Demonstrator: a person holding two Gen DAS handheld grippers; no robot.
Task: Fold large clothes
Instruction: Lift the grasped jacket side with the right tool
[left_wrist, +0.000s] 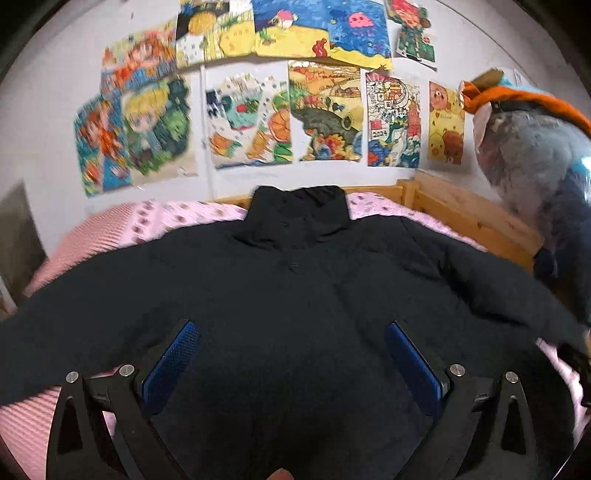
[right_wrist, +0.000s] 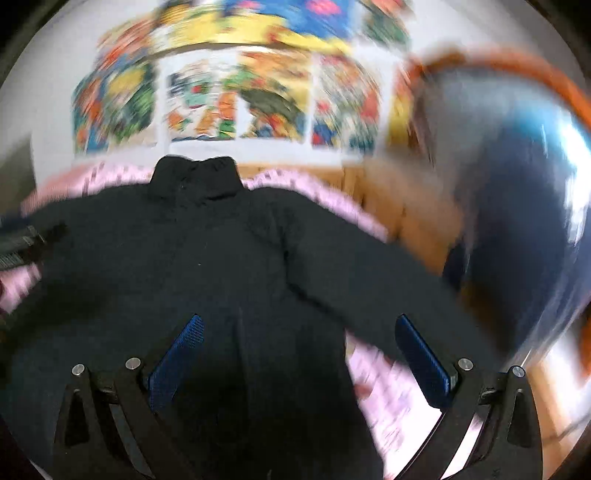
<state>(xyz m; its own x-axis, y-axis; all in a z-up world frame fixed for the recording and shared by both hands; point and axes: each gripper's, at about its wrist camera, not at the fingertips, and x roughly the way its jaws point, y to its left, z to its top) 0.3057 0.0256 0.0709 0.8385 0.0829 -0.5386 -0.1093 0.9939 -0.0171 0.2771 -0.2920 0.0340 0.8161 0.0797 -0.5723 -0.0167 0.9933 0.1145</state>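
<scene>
A large black padded jacket (left_wrist: 295, 280) lies spread flat on a pink bedsheet (left_wrist: 177, 216), collar toward the wall, both sleeves stretched out sideways. My left gripper (left_wrist: 291, 332) is open and empty, hovering above the jacket's lower middle. The jacket also shows in the right wrist view (right_wrist: 207, 251), blurred. My right gripper (right_wrist: 299, 325) is open and empty over the jacket's right side, where the right sleeve (right_wrist: 369, 280) runs out toward the bed's edge. The left gripper's dark body (right_wrist: 22, 243) shows at the left edge of the right wrist view.
A wooden bed frame (left_wrist: 472, 214) borders the bed at the back and right. A big grey plush toy with an orange band (left_wrist: 535, 147) stands at the right. Colourful children's drawings (left_wrist: 258, 110) cover the white wall behind.
</scene>
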